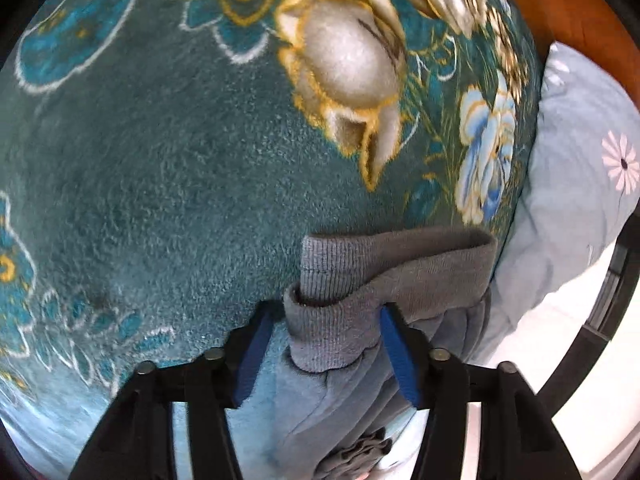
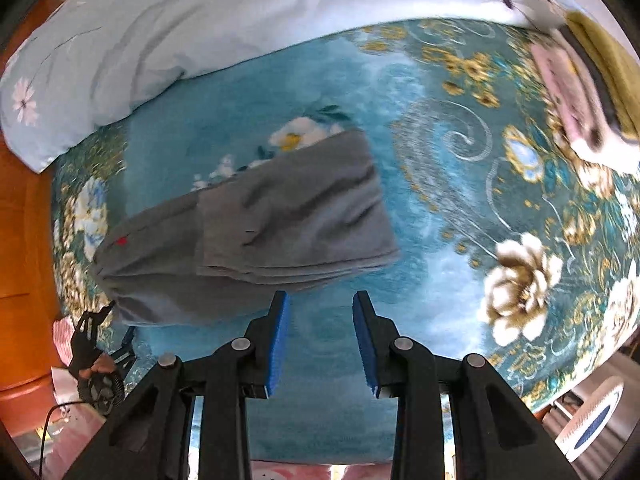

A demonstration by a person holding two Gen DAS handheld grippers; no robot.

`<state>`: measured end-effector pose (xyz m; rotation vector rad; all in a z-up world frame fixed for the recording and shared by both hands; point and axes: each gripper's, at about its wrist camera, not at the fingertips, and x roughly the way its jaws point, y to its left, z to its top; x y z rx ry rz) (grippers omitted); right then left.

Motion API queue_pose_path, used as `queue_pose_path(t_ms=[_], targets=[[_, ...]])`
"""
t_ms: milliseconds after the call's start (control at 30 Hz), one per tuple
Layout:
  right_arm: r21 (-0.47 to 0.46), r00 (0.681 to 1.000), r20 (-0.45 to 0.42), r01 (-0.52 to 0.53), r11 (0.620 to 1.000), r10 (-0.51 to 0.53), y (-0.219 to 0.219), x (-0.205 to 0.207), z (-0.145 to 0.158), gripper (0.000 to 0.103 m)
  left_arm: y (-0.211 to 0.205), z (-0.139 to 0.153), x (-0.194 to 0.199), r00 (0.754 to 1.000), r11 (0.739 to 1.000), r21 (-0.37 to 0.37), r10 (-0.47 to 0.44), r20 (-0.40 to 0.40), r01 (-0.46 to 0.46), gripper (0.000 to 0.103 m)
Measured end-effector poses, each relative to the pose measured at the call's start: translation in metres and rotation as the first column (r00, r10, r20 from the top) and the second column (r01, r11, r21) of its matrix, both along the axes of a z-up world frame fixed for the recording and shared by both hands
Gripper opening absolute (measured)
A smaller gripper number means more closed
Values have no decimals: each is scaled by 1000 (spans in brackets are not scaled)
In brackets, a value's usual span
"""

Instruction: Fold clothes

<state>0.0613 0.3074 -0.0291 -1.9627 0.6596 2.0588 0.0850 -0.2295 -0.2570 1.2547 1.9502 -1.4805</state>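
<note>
Grey garment (image 2: 256, 232) partly folded on teal floral blanket (image 2: 440, 200), L end w/ ribbed cuffs (image 1: 340, 304) between L pads.

L gripper (image 1: 324, 352): jaws wide, cuffs sitting between blue pads (image 1: 252, 356), not visibly pinched. R gripper (image 2: 322, 340): jaws apart, nothing between, hovering just short of garment's near edge. Pale blue pillow (image 2: 140, 40) along far side of blanket; wooden bed frame (image 1: 560, 0) beyond.

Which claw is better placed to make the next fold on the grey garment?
Probably the left claw: its fingers straddle the ribbed cuff of the grey garment. The right claw hangs open over bare blanket, beside the garment.
</note>
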Motion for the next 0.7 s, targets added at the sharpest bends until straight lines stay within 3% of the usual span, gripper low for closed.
queue_pose_path(t_ms=[100,200,333,433,700], targets=[[-11,999,-11,-40,999,39,-12,-11,0,33,1,7,-6,998,999,-34,-16,53,18,29],[-26,998,-22,-60,998,60,-21,-15,1,33,3,26,-19,992,989,-104,-101,78,108,21],[-47,997,-35,-74,996,73,-28,-12,3,33,10,67,-38,966,937,-235,-252,64,260,19],[-72,996,-62,-68,995,63,-27,-7,8,33,23,100,-48,933,879,-318,-354,62,355,19],[-136,986,-164,-11,991,-11,3,12,25,33,86,203,-78,816,664,-540,-572,78,517,19]])
